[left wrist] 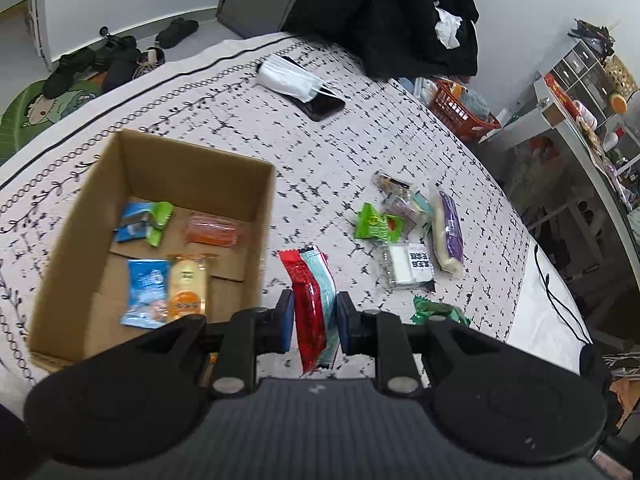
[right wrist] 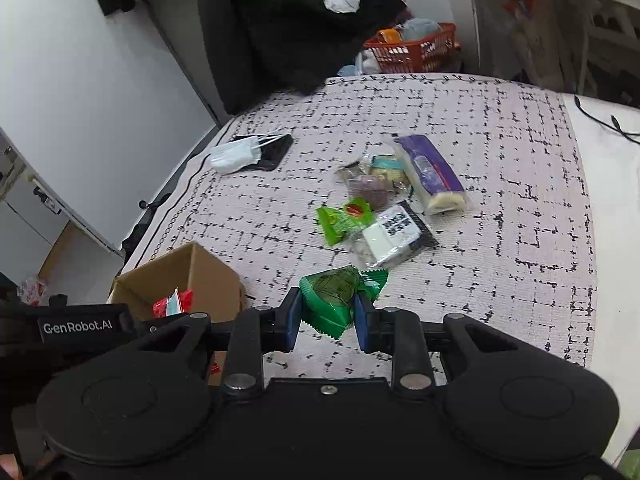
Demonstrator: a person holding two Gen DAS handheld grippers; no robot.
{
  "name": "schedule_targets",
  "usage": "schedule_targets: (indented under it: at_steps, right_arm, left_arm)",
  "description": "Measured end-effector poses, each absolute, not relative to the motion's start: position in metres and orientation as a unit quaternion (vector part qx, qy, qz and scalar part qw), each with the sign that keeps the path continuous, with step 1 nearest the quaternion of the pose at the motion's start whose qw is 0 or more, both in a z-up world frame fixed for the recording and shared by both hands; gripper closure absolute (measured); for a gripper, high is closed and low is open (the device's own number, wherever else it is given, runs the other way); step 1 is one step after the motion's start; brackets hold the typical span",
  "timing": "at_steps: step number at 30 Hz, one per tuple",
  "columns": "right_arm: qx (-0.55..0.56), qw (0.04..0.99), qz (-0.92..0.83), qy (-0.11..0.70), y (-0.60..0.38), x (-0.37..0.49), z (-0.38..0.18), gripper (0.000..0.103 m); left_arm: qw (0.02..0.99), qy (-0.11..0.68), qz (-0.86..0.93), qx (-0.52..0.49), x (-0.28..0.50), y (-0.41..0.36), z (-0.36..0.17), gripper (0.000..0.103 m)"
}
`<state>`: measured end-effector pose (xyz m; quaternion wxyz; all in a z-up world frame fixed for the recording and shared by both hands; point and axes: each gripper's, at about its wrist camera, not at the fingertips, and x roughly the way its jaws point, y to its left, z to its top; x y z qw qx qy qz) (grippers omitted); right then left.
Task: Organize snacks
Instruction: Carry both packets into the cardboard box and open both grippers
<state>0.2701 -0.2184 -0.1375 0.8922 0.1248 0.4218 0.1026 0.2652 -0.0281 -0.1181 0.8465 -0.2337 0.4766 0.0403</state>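
My left gripper (left wrist: 315, 320) is shut on a red and teal snack packet (left wrist: 312, 304), held just right of the open cardboard box (left wrist: 192, 160). The box holds several snacks, among them an orange packet (left wrist: 211, 229) and a blue packet (left wrist: 145, 293). My right gripper (right wrist: 327, 316) is shut on a dark green snack packet (right wrist: 334, 298) above the bed. Loose snacks lie on the patterned bedspread: a light green packet (right wrist: 340, 220), a black and white packet (right wrist: 396, 232) and a purple bread pack (right wrist: 430, 172). The box also shows in the right wrist view (right wrist: 200, 276).
A face mask (left wrist: 286, 76) lies on a black phone (left wrist: 324, 104) at the far side of the bedspread. A red basket (left wrist: 460, 110) and black clothing (left wrist: 400, 12) stand beyond the bed. Shelves are at the right. A black cable (left wrist: 554, 292) runs along the white sheet.
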Motion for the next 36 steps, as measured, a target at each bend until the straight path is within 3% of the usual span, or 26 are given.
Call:
schedule_targets:
  at_steps: [36]
  right_arm:
    - [0.051, 0.894, 0.173, 0.41, -0.085, 0.272, -0.126, 0.076]
  left_arm:
    - [0.824, 0.497, 0.081, -0.259, 0.251, 0.1, -0.148, 0.078]
